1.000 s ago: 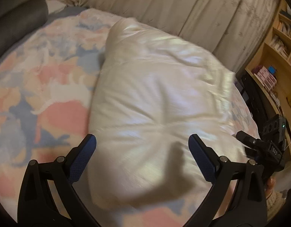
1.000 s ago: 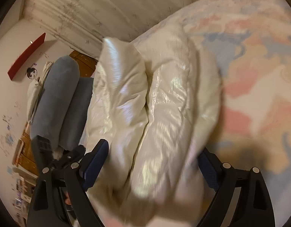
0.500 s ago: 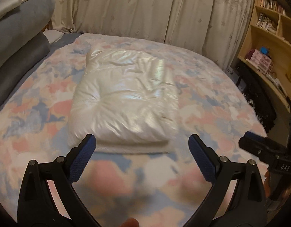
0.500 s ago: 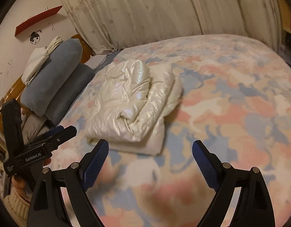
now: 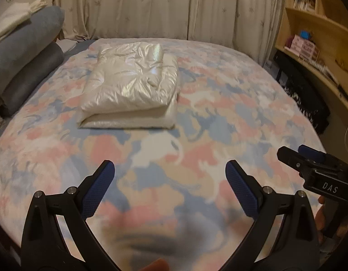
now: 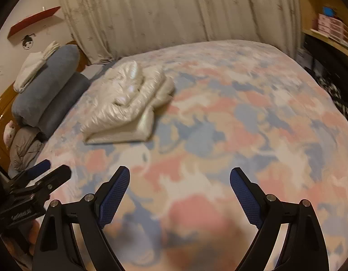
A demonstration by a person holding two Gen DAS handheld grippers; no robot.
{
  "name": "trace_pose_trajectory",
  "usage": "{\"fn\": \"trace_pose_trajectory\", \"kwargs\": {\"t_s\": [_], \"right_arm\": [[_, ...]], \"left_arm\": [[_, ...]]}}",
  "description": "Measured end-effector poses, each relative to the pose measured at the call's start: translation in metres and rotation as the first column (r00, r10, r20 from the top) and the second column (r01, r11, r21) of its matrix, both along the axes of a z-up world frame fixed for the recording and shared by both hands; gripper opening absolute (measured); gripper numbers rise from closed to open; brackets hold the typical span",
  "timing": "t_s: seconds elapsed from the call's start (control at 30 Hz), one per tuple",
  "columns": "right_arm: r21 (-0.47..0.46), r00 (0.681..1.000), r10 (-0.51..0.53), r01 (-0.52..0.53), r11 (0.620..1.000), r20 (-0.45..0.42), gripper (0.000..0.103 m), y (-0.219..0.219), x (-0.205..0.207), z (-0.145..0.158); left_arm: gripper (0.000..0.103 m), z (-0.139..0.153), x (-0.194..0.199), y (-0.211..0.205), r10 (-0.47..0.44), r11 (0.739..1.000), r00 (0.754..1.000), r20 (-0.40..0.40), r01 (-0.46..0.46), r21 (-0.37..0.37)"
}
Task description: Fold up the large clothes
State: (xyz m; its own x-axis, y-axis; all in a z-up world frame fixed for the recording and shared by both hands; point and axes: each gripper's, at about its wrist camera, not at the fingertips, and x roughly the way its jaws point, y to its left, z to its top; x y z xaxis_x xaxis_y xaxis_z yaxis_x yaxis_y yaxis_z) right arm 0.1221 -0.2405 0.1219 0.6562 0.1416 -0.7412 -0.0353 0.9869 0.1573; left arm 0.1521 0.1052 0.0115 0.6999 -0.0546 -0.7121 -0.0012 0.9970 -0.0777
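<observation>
The shiny cream padded garment (image 5: pixel 131 88), seemingly a jacket, lies folded on the bed (image 5: pixel 219 117); both grippers' fingers (image 5: pixel 98 189) gape wide, empty.

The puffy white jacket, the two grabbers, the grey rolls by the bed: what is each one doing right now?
puffy white jacket: folded, lying flat on the bedspread.
left gripper: open, empty, apart from the jacket.
right gripper: open, empty, apart from the jacket.
grey rolls: stacked beside the bed.
curtains: drawn shut.

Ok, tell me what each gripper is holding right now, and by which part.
Nothing is held. The left gripper and right gripper both stand open over the bedspread, well short of the folded white jacket.
</observation>
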Motion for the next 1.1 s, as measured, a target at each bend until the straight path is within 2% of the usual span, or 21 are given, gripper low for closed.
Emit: {"fn": "trace_pose_trajectory", "kwargs": {"t_s": [0.1,0.37,0.5,0.67,0.9,1.1], "right_arm": [[-0.006,0.999,-0.037,0.037,0.999,-0.023,0.093,-0.014,-0.032,-0.012],[0.004,0.996,-0.08,0.08,0.997,-0.034,0.094,-0.039,-0.121,-0.024],[-0.043,0.996,-0.086,0.086,0.995,0.001,0.095,-0.041,-0.156,-0.009],[-0.043,0.994,-0.101,0.102,0.994,0.036,0.097,-0.039,-0.185,0.018],[-0.062,0.991,-0.106,0.111,0.992,0.083,0.098,-0.03,-0.205,0.053],[-0.059,0.988,-0.115,0.122,0.991,0.106,0.098,-0.031,-0.213,0.07]], "left_arm": [[0.098,-0.004,-0.025,-0.021,0.002,1.0,1.0,-0.031,-0.001,0.031],[0.098,-0.007,-0.08,-0.054,-0.003,1.0,0.998,-0.061,0.003,0.01],[0.098,0.004,-0.1,-0.065,-0.008,1.0,0.999,-0.042,0.009,0.025],[0.098,0.027,-0.119,-0.071,-0.003,1.0,1.0,0.001,0.003,0.025],[0.098,0.057,-0.138,-0.075,0.005,1.0,0.999,0.052,-0.007,0.028],[0.098,0.072,-0.145,-0.075,0.007,1.0,0.998,0.068,-0.009,0.023]]}}
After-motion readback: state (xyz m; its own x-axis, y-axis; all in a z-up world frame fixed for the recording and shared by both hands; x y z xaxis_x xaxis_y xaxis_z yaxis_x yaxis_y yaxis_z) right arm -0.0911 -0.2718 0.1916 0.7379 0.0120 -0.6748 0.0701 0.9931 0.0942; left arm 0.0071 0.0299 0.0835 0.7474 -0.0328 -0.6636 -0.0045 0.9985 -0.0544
